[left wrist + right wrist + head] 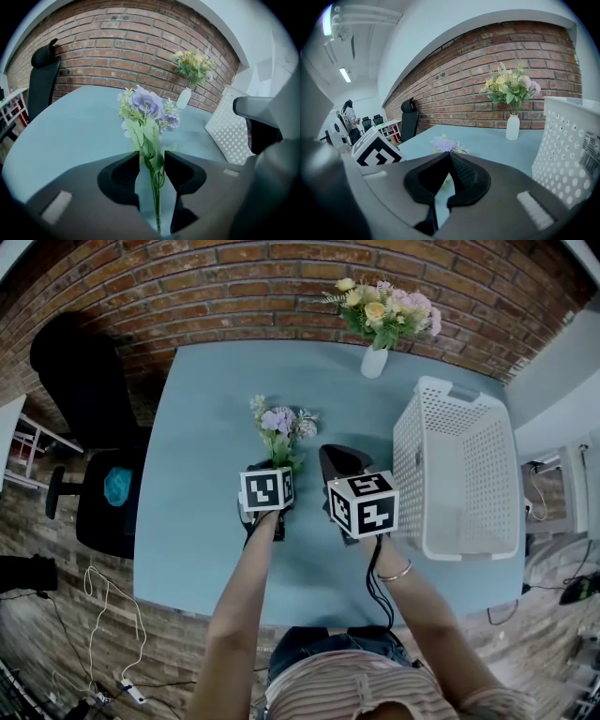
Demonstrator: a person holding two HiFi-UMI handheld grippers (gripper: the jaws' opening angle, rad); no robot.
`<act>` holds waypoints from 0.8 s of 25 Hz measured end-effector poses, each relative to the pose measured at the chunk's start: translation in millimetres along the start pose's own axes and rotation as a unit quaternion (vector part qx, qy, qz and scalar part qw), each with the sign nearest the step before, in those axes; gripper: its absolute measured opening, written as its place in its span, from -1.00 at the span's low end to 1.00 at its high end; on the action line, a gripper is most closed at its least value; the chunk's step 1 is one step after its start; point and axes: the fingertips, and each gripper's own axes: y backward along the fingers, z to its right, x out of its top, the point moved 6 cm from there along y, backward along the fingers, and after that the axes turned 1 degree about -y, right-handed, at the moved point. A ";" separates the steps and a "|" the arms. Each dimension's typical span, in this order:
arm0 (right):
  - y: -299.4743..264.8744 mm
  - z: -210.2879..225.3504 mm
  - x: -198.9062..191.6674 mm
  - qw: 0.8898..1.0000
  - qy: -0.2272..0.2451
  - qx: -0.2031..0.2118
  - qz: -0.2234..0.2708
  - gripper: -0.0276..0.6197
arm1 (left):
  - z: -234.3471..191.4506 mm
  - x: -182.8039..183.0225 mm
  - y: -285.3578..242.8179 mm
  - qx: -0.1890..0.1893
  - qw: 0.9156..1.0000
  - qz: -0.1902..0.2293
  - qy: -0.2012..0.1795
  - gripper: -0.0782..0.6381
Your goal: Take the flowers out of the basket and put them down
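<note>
A small bunch of purple flowers (pixel 277 423) with green leaves lies on the blue table (pixel 206 427), blossoms pointing away from me. Its stem (pixel 154 187) runs back between the jaws of my left gripper (pixel 272 468). Those jaws stand apart in the left gripper view (pixel 152 161), with a gap on each side of the stem. My right gripper (pixel 337 457) hovers just right of the flowers, its jaws shut tip to tip (pixel 450 154) on nothing. The flowers (pixel 444 144) show just beyond its jaws. The white perforated basket (pixel 410 456) stands to the right.
A white vase of yellow and pink flowers (pixel 375 360) stands at the table's far edge by the brick wall. A black office chair (pixel 84 390) stands to the left of the table. The basket's wall (pixel 567 150) is close on the right gripper's right.
</note>
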 end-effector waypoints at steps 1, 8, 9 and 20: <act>0.7 -0.1 0.3 1.000 -0.001 0.000 0.002 -0.90 | 0.5 0.9 1.0 -0.001 1.000 0.006 -0.004 -0.26; 9.4 0.1 4.2 1.000 -0.012 -0.001 0.024 -0.90 | -1.8 12.7 19.0 -0.003 0.998 0.065 -0.014 -0.25; 10.8 0.0 4.5 1.000 -0.014 0.000 0.027 -0.90 | -1.6 14.8 23.5 -0.001 0.997 0.075 -0.018 -0.27; 20.2 -4.2 9.3 0.999 -0.010 0.010 0.039 -0.90 | -4.7 36.6 81.4 0.002 0.986 0.159 -0.051 -0.73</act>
